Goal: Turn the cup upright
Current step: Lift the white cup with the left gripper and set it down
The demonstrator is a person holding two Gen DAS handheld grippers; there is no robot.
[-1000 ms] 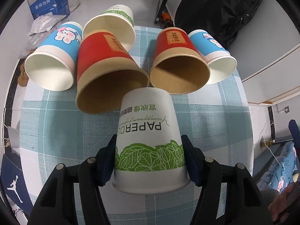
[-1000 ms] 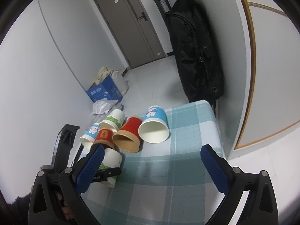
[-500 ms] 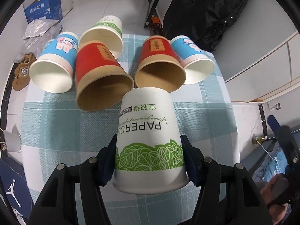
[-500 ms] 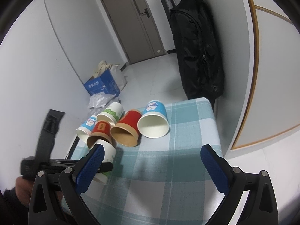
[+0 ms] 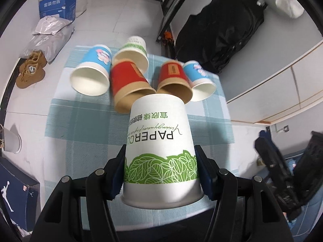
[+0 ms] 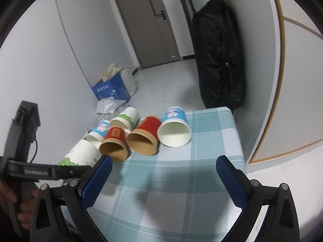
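My left gripper (image 5: 160, 168) is shut on a white paper cup with green leaves (image 5: 159, 147), gripping near its rim. The cup is lifted above the checked table (image 5: 84, 139), its closed base pointing away from me and its print upside down. The same cup (image 6: 79, 157) and left gripper show at the left of the right wrist view. My right gripper (image 6: 163, 174) is open and empty above the near part of the table (image 6: 181, 171).
Five more cups lie on their sides at the table's far end: two blue (image 5: 91, 74) (image 5: 198, 82), two red (image 5: 129, 84) (image 5: 173, 78), one white-green (image 5: 132, 52). A black bag (image 5: 218, 30) hangs behind the table. Boxes, bags and shoes lie on the floor at left.
My left gripper has lifted the white-green cup up and away from the table, so the lying cups look smaller and farther. The right gripper has moved a little closer to the table, still open.
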